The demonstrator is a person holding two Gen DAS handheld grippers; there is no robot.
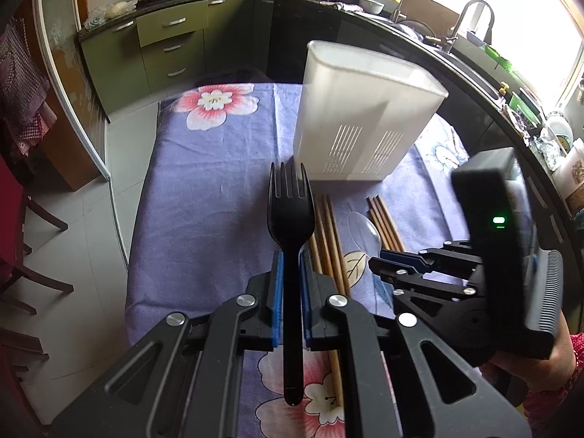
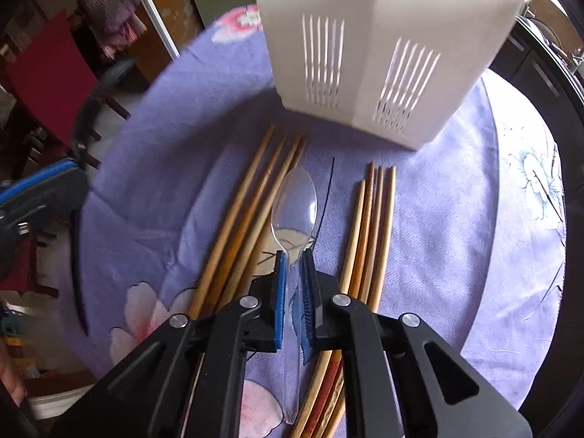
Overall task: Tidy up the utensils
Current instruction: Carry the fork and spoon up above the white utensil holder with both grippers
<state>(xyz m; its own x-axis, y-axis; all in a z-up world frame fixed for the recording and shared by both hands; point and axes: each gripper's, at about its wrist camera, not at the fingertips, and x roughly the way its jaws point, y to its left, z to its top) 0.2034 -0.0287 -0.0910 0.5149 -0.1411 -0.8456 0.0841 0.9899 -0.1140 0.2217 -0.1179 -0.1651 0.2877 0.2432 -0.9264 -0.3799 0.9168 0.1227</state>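
Now – left claw grips fork | right claw grips spoon

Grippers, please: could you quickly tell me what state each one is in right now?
Left gripper: closed on the black fork.
Right gripper: closed on the clear spoon.

- Fork: black plastic, smooth, faintly glossy.
- Spoon: clear plastic, glossy, see-through.
- Chopsticks: bare wood, matt, tan to reddish brown.
- Utensil holder: milky white plastic, smooth, translucent, with slotted walls.
- Cloth over the counter: lilac woven fabric, matt, floral print.
- Left hand-held gripper: matt black plastic, blue ribbed pads, shiny metal pins.
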